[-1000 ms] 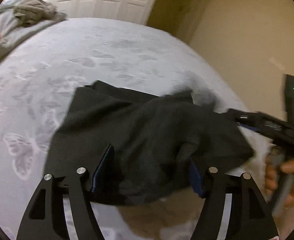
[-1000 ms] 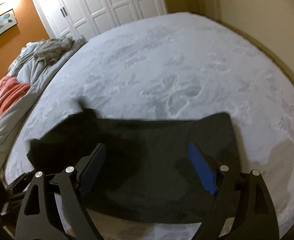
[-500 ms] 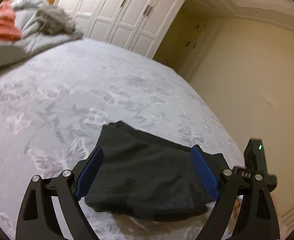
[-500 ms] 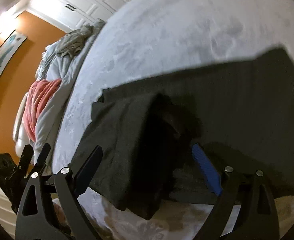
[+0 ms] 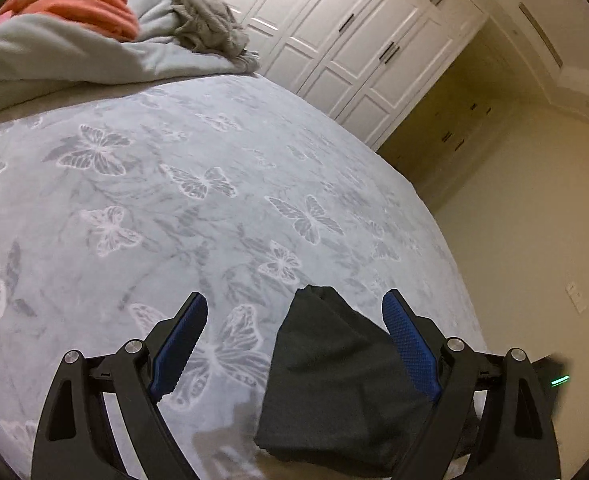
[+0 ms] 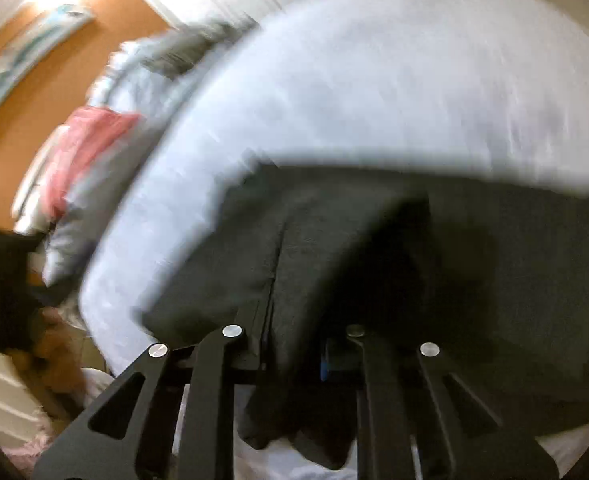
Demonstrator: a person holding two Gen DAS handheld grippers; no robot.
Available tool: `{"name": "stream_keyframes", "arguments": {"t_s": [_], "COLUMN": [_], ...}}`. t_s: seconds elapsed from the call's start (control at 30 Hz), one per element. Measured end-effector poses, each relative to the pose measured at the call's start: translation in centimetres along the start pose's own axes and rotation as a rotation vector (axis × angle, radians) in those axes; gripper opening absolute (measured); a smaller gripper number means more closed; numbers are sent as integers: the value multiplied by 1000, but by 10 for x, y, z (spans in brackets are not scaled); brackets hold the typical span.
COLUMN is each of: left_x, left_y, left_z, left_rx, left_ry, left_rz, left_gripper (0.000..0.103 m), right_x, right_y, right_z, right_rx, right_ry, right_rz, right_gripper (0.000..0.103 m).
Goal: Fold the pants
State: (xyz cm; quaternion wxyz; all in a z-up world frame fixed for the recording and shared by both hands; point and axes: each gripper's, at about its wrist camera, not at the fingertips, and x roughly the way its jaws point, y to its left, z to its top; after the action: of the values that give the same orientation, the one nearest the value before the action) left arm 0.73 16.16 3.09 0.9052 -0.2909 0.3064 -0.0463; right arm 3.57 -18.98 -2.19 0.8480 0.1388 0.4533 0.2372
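— What's changed since a second ago?
— The left hand-held gripper (image 5: 294,344) has pulled back off the pants (image 5: 334,384); spread wide, it pinches nothing.
— And the pants?
— Folded dark on the butterfly-print bed (image 5: 214,200), at five o'clock in its view.
— The right hand-held gripper (image 6: 294,336)?
— Closing, with dark pants cloth between its jaws.

Pants (image 5: 334,392) of dark matt knit cloth lie on a bed (image 5: 214,184) covered in soft, pale grey, butterfly-printed fabric; left tongs (image 5: 294,344) are matt black plastic with bright metal rivets and blue dimpled rubbery pads (image 5: 410,344); wardrobe doors (image 5: 354,40) are smooth white-painted panels.
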Motion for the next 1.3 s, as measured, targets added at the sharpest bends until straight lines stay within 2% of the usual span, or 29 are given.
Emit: {"name": "stream_keyframes", "arguments": {"t_s": [0.07,0.1,0.17,0.27,0.3,0.33,0.4,0.5,0.53,0.6,0.63,0.7,0.73,0.83,0.9,0.97,1.07,1.13,1.2,1.27,1.3], "left_x": [2,3,12,24,28,31,35,40,42,48,52,62,67,78,80,83,88,94,98,100,100], "left_y": [-3,-6,-15,-27,-32,-36,-44,-56,-60,-66,-69,-72,-72,-70,-67,-66,-67,-68,-68,-68,-70], "left_z": [-3,-5,-15,-31,-37,-41,-50,-63,-67,-77,-82,-91,-94,-99,-100,-101,-107,-111,-114,-117,-118], "left_rx": [17,30,87,153,175,190,216,251,265,296,307,314,312,281,259,264,285,275,257,260,277], "left_ry": [15,24,57,95,117,136,166,194,204,228,243,285,304,352,370,379,394,420,452,451,442], "left_rz": [-6,-7,-3,10,6,-3,-22,-44,-52,-67,-79,-95,-98,-90,-95,-93,-85,-97,-108,-101,-95], "left_gripper": [86,86,86,86,86,86,86,86,86,86,86,86,86,86,86,86,86,86,86,86,86], "right_x": [-38,-57,-72,-50,-33,-26,-31,-60,-73,-89,-89,-70,-63,-79,-93,-104,-100,-90,-89,-99,-112], "right_y": [12,11,-6,-72,-96,-107,-107,-102,-100,-102,-109,-132,-140,-137,-129,-123,-125,-132,-134,-124,-114], "right_z": [18,25,30,19,10,5,5,4,4,1,-3,-13,-16,-20,-31,-45,-56,-54,-49,-39,-33], "right_rx": [-62,-92,-117,7,61,79,73,85,73,46,46,71,91,112,82,69,42,53,71,38,9], "right_ry": [-96,-137,-147,-5,78,99,68,-10,-29,-53,-37,80,110,73,54,69,80,75,51,-2,-56], "right_rz": [2,-33,-139,-325,-385,-392,-346,-243,-227,-254,-285,-343,-357,-298,-294,-285,-289,-290,-276,-285,-269], "right_gripper": [16,16,16,16,17,18,17,17,17,17,18,27,32,36,52,53,53,46,23,19,19]}}
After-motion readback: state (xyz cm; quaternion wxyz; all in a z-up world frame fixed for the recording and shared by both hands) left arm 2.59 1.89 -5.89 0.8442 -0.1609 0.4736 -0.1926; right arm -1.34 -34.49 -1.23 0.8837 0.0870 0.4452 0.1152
